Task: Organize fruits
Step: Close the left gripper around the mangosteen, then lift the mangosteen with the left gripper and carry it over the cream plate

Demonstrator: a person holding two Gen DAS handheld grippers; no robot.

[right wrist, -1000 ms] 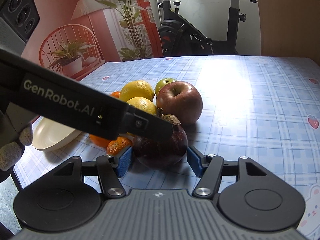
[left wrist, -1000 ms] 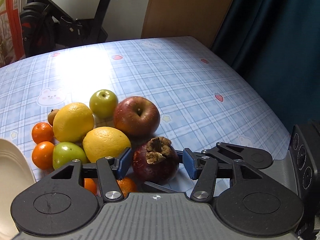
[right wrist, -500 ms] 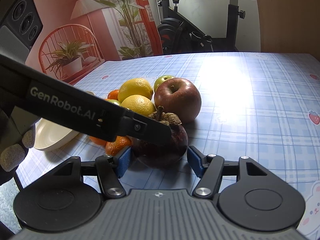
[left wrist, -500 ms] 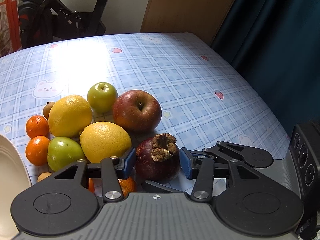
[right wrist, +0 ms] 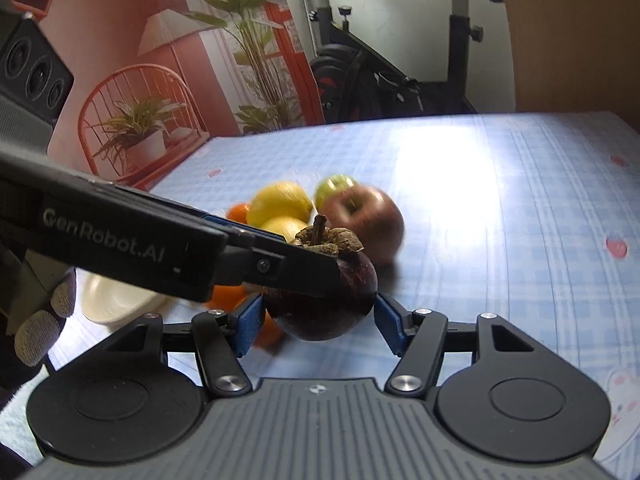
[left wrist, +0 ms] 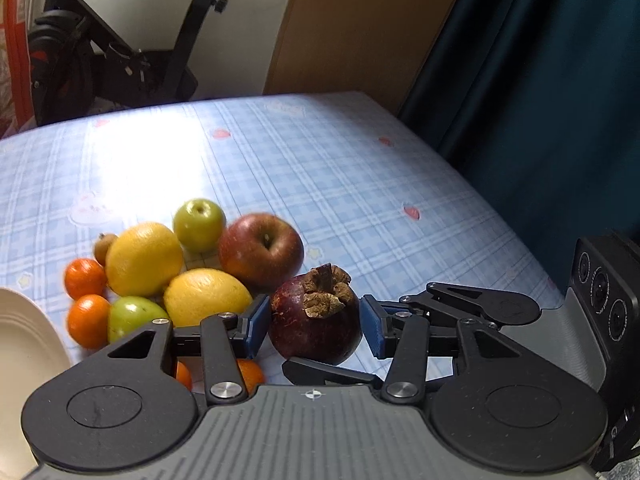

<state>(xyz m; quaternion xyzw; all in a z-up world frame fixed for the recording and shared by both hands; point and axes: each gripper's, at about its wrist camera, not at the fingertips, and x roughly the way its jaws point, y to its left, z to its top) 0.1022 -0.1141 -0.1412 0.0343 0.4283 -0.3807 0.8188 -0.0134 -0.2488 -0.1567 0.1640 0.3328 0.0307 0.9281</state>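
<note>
A dark purple mangosteen [left wrist: 316, 326] with a dry brown cap sits between the blue pads of my left gripper [left wrist: 314, 326], which is shut on it. The same mangosteen [right wrist: 332, 304] lies between the pads of my right gripper [right wrist: 320, 322], which looks open with small gaps at both sides. The left gripper's finger crosses the mangosteen in the right wrist view. Behind it lie a red apple [left wrist: 260, 250], two lemons [left wrist: 144, 258], green fruits [left wrist: 199, 224] and small oranges [left wrist: 85, 278] on the blue checked tablecloth [left wrist: 340, 184].
A cream plate [left wrist: 24, 344] sits at the left table edge; it also shows in the right wrist view [right wrist: 116, 300]. An exercise bike [right wrist: 384, 76] and a plant stand beyond the far edge. A dark curtain [left wrist: 540, 100] hangs on the right.
The left gripper has closed on the mangosteen and lifted it slightly; both views have tilted upward and the fruit pile now sits lower and farther off.
</note>
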